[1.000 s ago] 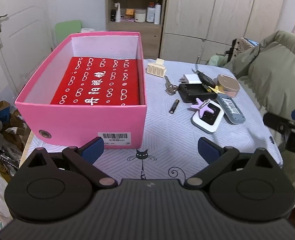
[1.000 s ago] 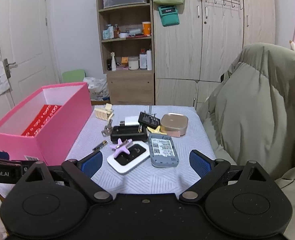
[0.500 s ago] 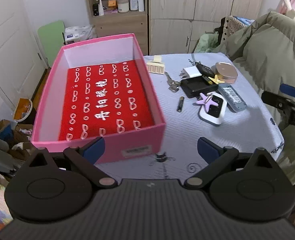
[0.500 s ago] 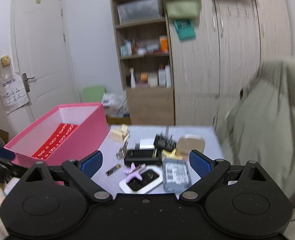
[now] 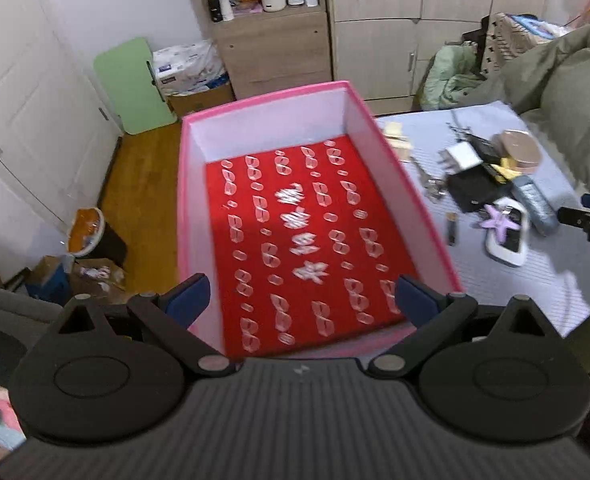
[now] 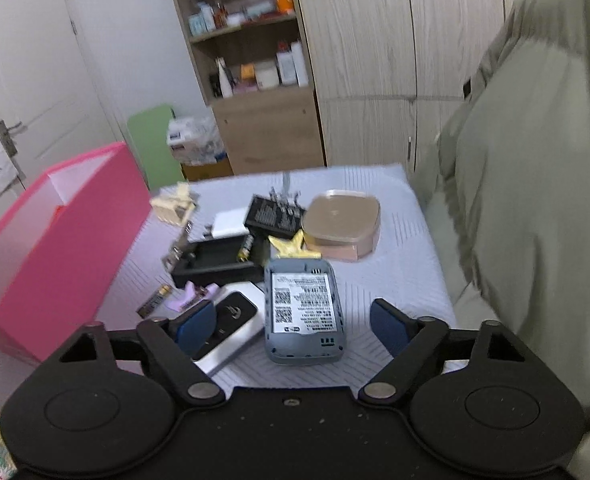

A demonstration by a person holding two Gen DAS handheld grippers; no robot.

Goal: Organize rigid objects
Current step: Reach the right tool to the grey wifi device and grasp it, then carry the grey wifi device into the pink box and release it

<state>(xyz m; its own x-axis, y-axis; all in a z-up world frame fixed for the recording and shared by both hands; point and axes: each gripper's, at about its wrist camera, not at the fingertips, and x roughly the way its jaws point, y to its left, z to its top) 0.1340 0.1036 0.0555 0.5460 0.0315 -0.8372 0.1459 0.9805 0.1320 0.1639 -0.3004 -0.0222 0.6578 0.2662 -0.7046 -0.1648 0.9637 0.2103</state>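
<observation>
The pink cardboard box (image 5: 411, 204) stands on the left part of the table, with its long axis running away from the left wrist camera toward the wooden shelf unit (image 5: 271, 36); its inner walls are white and its bottom is covered by a red sheet (image 5: 303, 240) with white printed signs. The left gripper (image 5: 303, 300) hangs above the near end of this box, its two blue pads (image 5: 187, 298) spread wide apart and with nothing between them. On the light grey tablecloth (image 6: 399, 264), to the right of the box, lies the group of rigid objects. A grey device with a white label (image 6: 303, 312) lies flat with its long axis pointing away from the right wrist camera, just in front of the right gripper (image 6: 291, 324), whose jaws are also wide open and hold nothing. Beside it on the left is a white flat device with a black face (image 6: 231, 320), partly hidden behind the left pad, and a purple star-shaped piece (image 6: 195, 294) rests on it. Behind them are a black open tray (image 6: 215, 258), a yellow star (image 6: 293, 246), a rounded beige container with a clear lid (image 6: 341, 224), a black ribbed block (image 6: 273, 214) and a small battery (image 6: 153, 300) on the cloth near the box. An olive padded coat (image 6: 535, 160) fills the right side.
</observation>
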